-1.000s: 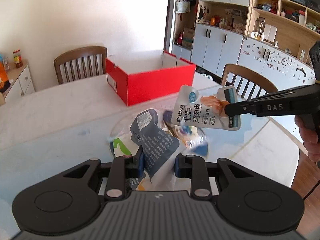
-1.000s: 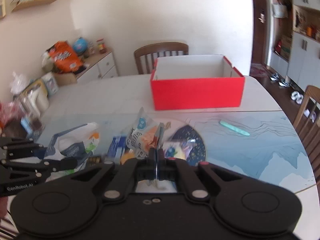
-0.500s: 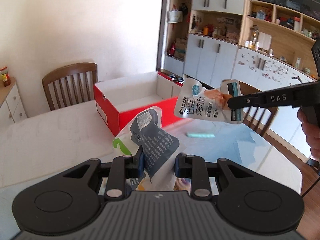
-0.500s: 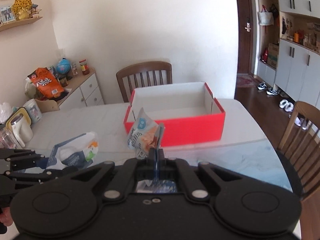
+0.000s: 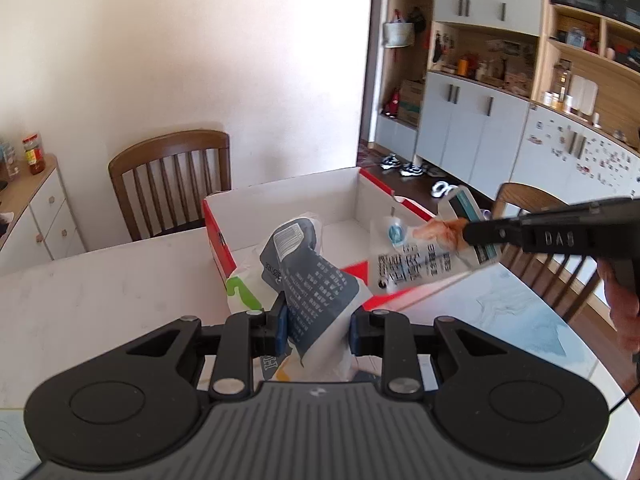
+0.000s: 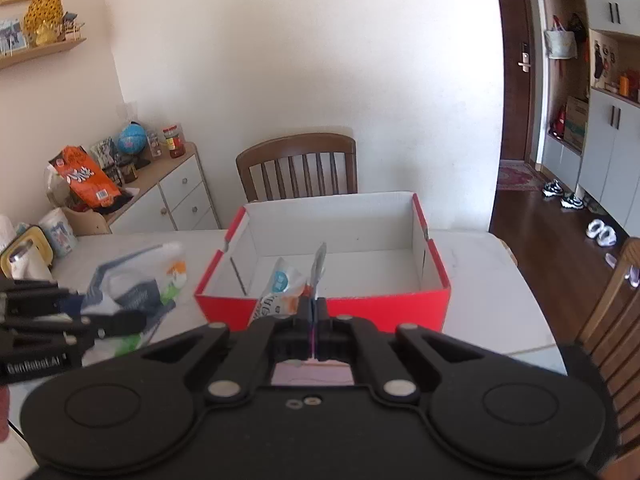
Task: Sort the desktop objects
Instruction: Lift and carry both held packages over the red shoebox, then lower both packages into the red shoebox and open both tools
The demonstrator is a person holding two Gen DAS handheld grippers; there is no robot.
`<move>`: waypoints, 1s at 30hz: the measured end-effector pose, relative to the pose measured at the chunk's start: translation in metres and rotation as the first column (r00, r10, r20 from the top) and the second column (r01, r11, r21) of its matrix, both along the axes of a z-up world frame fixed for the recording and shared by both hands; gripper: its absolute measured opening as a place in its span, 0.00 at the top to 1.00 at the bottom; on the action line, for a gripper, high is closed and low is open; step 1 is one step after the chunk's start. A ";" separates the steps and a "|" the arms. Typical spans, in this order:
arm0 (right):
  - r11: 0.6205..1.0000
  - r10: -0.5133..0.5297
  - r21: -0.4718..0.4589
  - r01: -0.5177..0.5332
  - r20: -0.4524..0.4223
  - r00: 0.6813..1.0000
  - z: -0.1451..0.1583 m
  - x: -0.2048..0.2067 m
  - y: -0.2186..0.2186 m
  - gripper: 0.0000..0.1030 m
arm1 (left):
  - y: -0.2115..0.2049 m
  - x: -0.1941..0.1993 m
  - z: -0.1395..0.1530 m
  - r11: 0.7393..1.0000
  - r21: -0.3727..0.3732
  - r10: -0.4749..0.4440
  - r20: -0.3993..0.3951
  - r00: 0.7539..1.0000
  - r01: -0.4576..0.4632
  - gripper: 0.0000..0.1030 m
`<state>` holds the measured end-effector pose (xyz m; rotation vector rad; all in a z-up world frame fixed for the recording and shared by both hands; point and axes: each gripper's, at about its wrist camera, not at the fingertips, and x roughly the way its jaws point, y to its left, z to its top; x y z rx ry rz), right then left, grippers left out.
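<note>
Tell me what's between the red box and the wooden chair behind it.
Only bare white tabletop lies between box and chair, seen in the right wrist view.

Pinched pouch (image 6: 285,286) before red box (image 6: 408,307)

A wooden chair (image 6: 297,166) stands pushed in at the far side of the bench (image 5: 100,292), straight ahead of the right claw. Off to that claw's left, a white cabinet (image 6: 172,196) carries an orange snack bag (image 6: 84,182), a blue globe (image 6: 132,139) and a red-lidded jar (image 6: 175,142). To its right, sneakers (image 6: 564,196) lie on the dark wood floor (image 6: 552,248).
</note>
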<state>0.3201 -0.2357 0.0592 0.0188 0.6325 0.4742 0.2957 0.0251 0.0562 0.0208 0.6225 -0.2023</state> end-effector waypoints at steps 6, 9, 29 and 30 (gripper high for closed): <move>1.000 0.006 0.020 -0.006 0.007 1.000 0.001 0.021 -0.004 1.00 | -0.011 0.026 0.005 0.999 0.040 0.001 -0.001 1.000 -0.001 0.75; 1.000 -0.005 0.029 0.004 0.022 1.000 0.005 0.033 -0.006 1.00 | -0.016 0.044 0.010 0.999 0.035 0.000 -0.006 1.000 0.000 0.75; 0.997 -0.046 -0.068 0.043 -0.041 0.998 -0.036 0.115 0.020 1.00 | -0.028 0.191 -0.042 0.995 0.086 -0.025 -0.206 0.978 0.044 0.75; 0.996 -0.050 -0.079 0.046 -0.047 0.998 -0.040 0.118 0.022 1.00 | -0.027 0.197 -0.047 0.995 0.084 -0.026 -0.227 0.973 0.046 0.75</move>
